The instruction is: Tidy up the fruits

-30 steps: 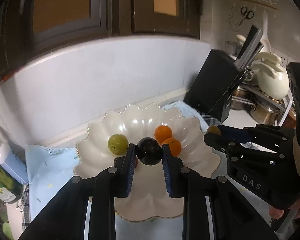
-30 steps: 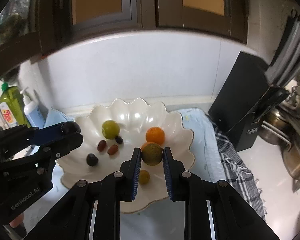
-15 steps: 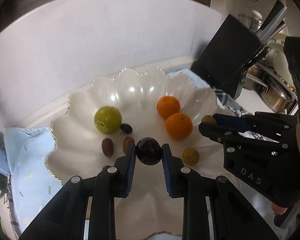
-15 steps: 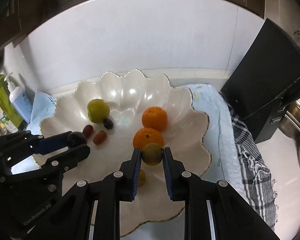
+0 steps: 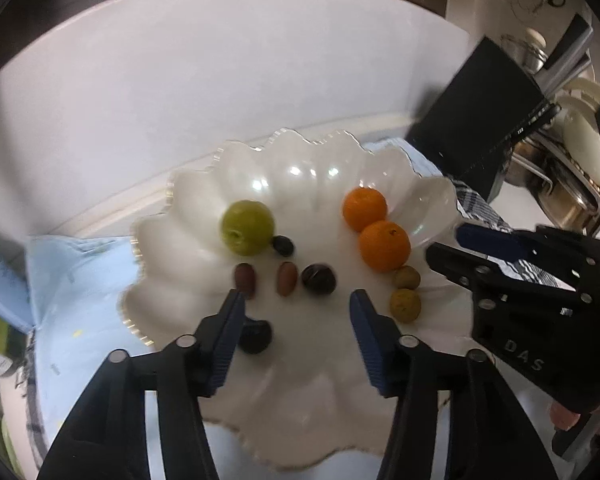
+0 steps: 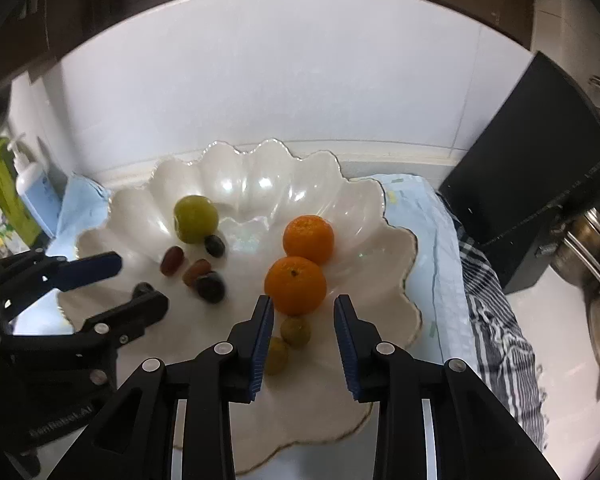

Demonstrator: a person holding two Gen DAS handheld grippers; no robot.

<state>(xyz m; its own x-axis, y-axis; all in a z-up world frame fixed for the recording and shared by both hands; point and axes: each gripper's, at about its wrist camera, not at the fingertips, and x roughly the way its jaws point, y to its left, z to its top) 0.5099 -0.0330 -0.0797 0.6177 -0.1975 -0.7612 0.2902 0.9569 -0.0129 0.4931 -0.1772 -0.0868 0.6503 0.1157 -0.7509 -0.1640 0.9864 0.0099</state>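
"DAS" in pale letters on right gripper (image 5: 444, 246) body, left wrist view. Left gripper (image 6: 140, 280) body lettering blurred: "GenRobot.AI", only partly legible.

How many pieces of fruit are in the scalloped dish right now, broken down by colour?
Orange: 2
Green: 1
Yellow-green, small: 2
Reddish-brown: 2
Dark: 3
Total: 10, all in the white dish.
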